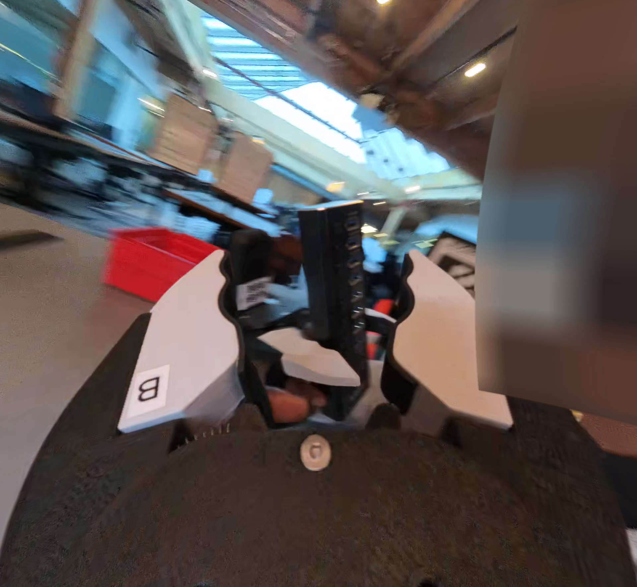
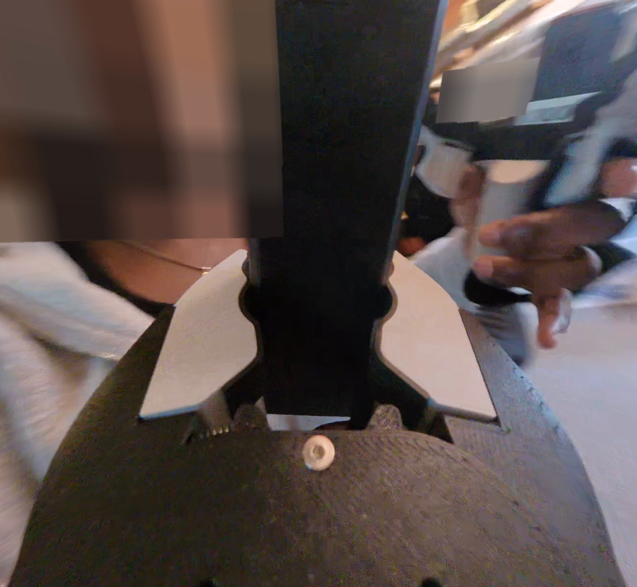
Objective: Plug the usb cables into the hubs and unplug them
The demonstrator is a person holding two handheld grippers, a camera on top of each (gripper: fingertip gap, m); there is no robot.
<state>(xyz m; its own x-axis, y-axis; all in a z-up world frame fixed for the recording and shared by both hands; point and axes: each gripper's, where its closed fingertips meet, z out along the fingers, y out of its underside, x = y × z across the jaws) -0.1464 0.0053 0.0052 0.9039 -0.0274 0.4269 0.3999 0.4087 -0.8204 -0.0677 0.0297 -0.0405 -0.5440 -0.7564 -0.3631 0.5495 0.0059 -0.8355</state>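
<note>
The black hub [image 2: 339,164] stands upright, pinched at its lower end between the right gripper's [image 2: 319,289] white fingers [image 2: 206,346], while the left gripper [image 1: 315,281], jaws spread wide, hangs apart from it, a red bin [image 1: 144,260] lying beyond on the table [image 1: 51,294].

The hub [image 2: 344,157] stands upright between the right gripper [image 2: 319,270] fingers; in the left view a bin [image 1: 151,263] sits at ten o'clock of the hub [image 1: 331,267], behind it.
</note>
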